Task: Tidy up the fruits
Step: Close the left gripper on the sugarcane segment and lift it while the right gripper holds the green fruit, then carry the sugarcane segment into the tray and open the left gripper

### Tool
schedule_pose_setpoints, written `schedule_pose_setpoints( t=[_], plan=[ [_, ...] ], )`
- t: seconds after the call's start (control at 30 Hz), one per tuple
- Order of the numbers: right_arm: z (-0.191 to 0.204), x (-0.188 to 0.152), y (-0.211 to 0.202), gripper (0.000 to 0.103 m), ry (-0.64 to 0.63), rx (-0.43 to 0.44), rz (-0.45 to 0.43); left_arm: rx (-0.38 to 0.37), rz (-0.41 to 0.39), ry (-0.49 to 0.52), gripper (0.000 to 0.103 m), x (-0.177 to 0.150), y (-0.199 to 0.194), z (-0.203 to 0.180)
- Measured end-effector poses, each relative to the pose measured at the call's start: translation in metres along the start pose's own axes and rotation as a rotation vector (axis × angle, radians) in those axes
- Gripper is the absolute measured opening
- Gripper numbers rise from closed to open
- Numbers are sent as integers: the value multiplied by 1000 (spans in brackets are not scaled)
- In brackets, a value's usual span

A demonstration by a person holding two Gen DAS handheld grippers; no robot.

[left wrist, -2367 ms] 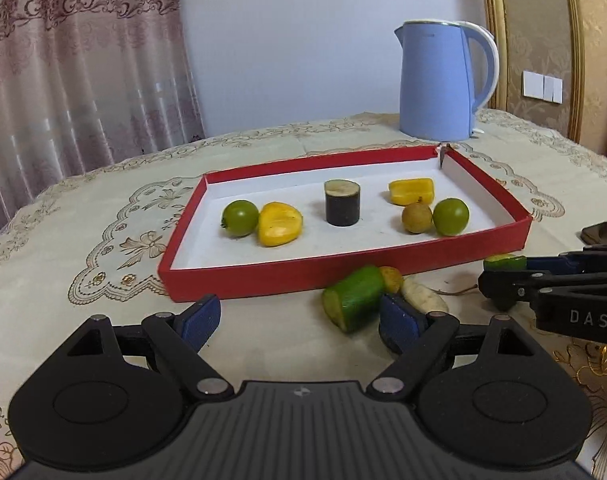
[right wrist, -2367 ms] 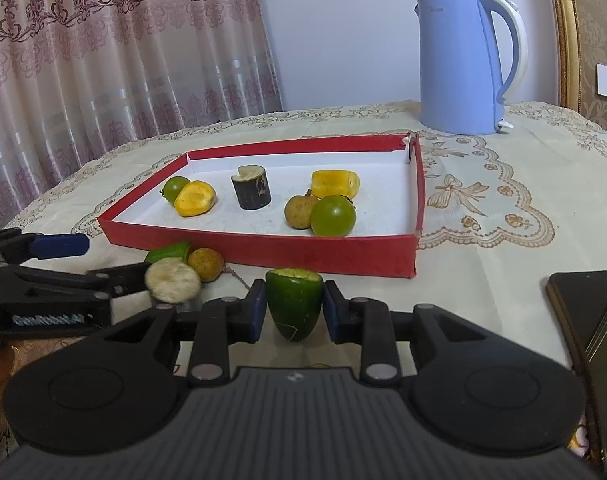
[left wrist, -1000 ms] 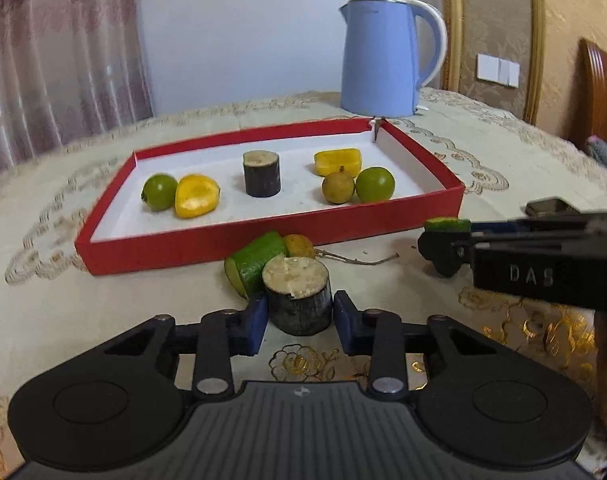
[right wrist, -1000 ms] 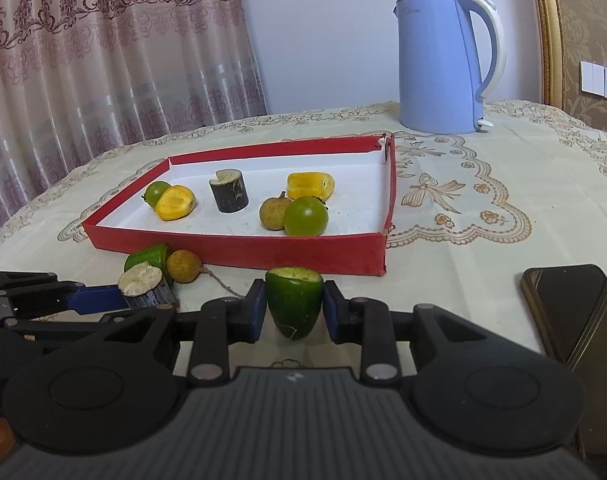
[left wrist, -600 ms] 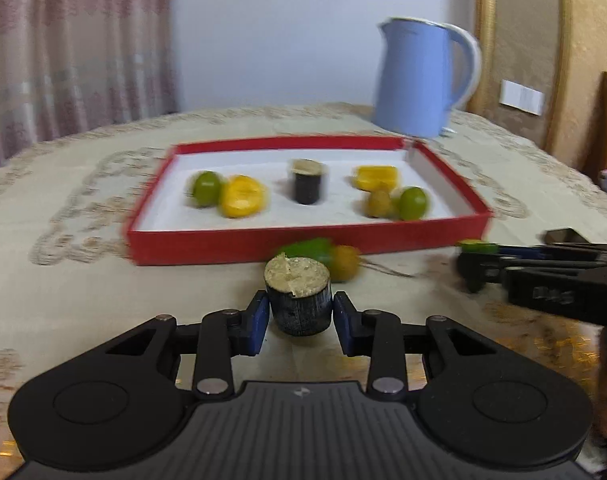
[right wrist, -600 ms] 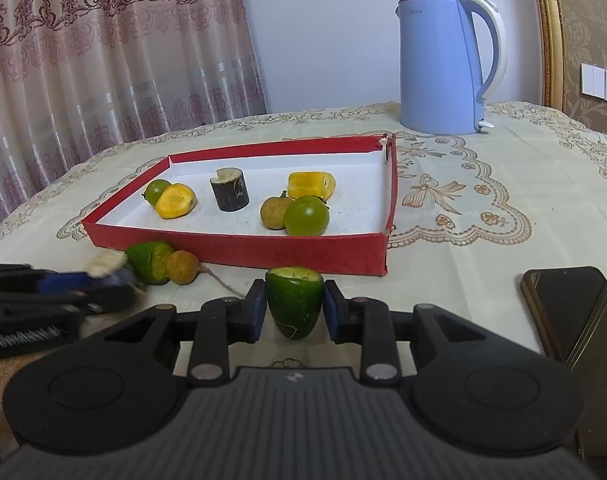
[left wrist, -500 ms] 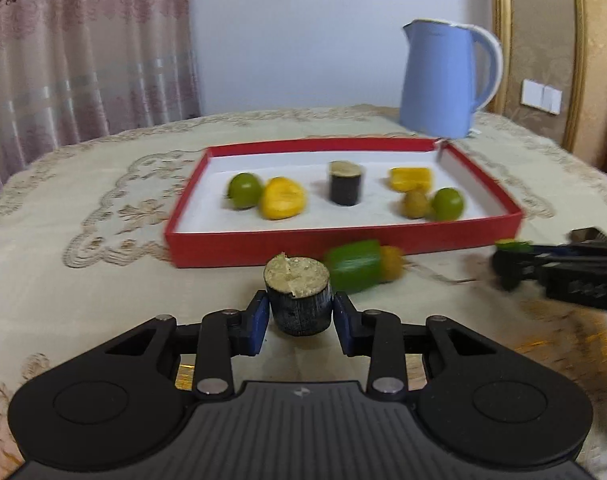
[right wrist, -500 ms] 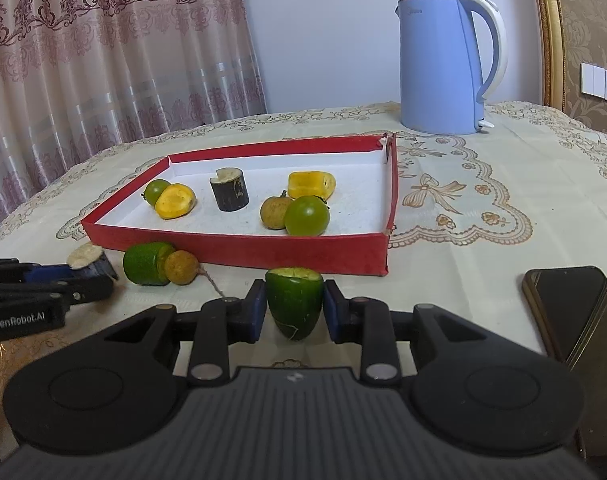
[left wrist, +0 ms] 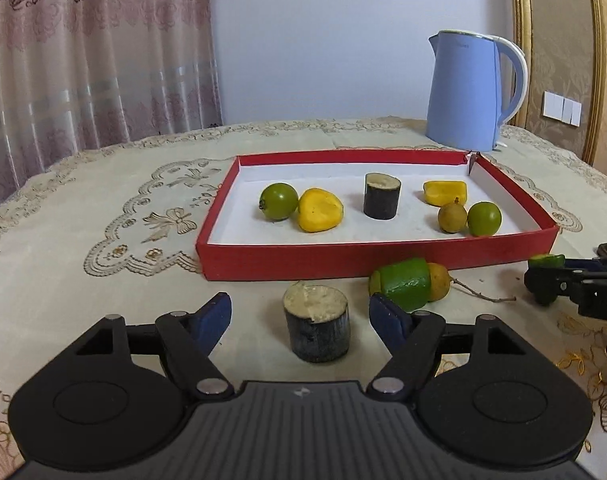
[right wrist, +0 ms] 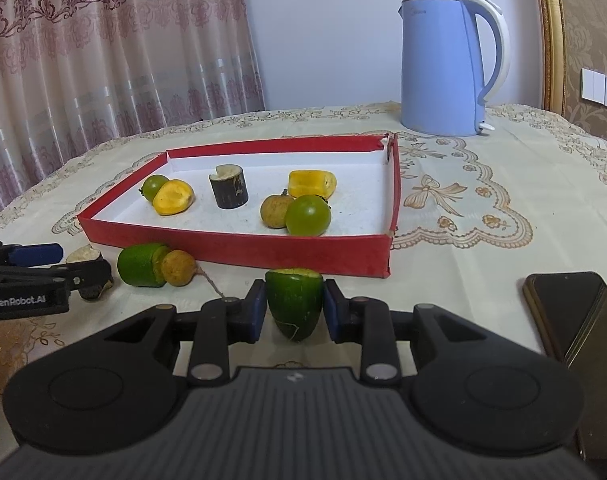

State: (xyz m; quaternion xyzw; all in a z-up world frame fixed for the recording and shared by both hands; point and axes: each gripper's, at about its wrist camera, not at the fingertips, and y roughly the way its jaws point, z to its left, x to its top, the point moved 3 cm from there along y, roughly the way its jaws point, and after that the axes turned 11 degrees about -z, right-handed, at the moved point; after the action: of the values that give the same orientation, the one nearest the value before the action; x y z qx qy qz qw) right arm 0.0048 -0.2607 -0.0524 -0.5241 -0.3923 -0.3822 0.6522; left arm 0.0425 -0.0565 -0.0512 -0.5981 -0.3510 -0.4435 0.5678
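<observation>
**Released stump stood outside the tray while the other gripper held fruit aloft**

A counter under a cream embroidered cloth (left wrist: 103, 216) filled the left wrist view, with a pink curtain and a blue kettle (left wrist: 469, 92) at its far edge. The red tray (left wrist: 375, 258) lay mid-counter, holding two green fruits, two yellow pieces, a brown fruit and a dark stump. The left gripper (left wrist: 299, 314) was opening, its pads clear of the dark cut stump (left wrist: 317, 328) standing upright on the cloth between them, just short of the tray's near wall. A green cut fruit (left wrist: 407, 284) lay on its side touching a brown stemmed fruit (left wrist: 439, 282) against that wall. The risk, as I judged it: a careless pull-back could clip the free-standing stump and topple it toward that pair, or nudge the green piece rolling.

In the right wrist view, the same counter showed a dark phone (right wrist: 571, 316) near its right edge. The right gripper (right wrist: 293, 312) was clenched on a green fruit half (right wrist: 295, 304), held in front of the tray's near right corner. Its tapered, smooth skin could slip from the pads, and a drop there might bounce toward the phone.
</observation>
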Motion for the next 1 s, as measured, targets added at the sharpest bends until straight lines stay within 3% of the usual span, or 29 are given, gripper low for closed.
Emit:
schedule_pose_setpoints(
  t=[0.1, 0.17, 0.23, 0.53, 1.0],
  plan=[
    [0, 0, 0, 28, 1, 0, 0, 5, 20, 11, 69, -4, 7, -4],
    [0, 0, 0, 28, -1, 1, 0, 3, 38, 26, 43, -7, 10, -6],
    [0, 0, 0, 28, -1, 1, 0, -24, 42, 9, 34, -8, 9, -6],
    [1, 3, -1, 28, 6, 11, -12, -24, 22, -27, 34, -6, 2, 4],
    [5, 4, -4, 28, 5, 23, -20, -9, -40, -6, 35, 26, 5, 7]
  ],
)
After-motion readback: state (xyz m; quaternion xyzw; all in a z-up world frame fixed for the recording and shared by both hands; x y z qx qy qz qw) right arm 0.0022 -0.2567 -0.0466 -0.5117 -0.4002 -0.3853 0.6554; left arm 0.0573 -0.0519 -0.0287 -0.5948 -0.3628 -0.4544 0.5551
